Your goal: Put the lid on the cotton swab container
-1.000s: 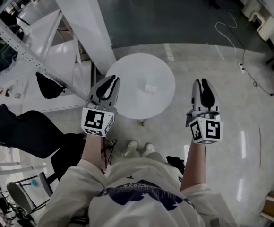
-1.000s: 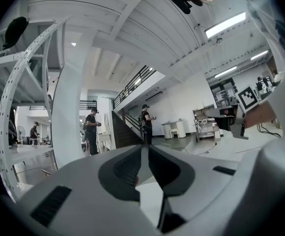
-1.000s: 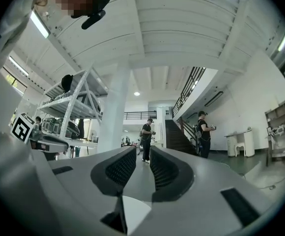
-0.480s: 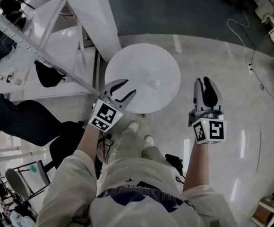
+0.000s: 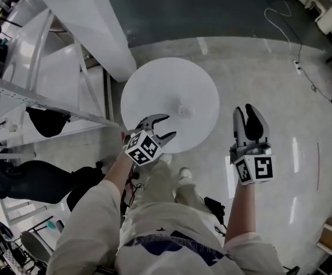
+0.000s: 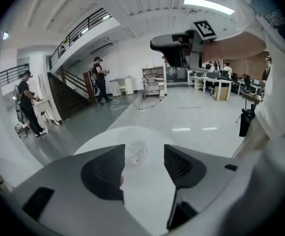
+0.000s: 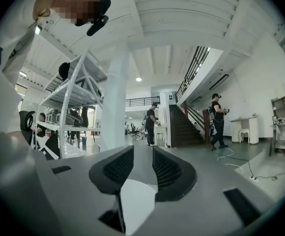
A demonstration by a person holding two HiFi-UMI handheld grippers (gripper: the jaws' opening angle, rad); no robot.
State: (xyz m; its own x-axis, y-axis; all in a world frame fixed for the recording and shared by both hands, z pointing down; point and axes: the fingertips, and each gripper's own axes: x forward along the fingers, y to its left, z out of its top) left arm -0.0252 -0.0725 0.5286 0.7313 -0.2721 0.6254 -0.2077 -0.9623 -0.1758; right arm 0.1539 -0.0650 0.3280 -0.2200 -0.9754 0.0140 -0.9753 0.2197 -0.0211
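Our left gripper [image 5: 169, 126] has just been opening its jaws, now wide and gripping nothing, over the near edge of the round white table [image 5: 154, 85]. Our right gripper [image 5: 246, 109], also just opening and empty, hangs beside the table. The clear cotton swab container [image 5: 182, 110] sits near the table's middle, apart from both.

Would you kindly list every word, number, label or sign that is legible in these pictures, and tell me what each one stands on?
No words or numbers can be read in any view.
Left cube and right cube: square black-and-white marker patterns only, no letters.
Shirt print: a dark graphic, too blurred to read.
Cotton swab container: no label can be made out.
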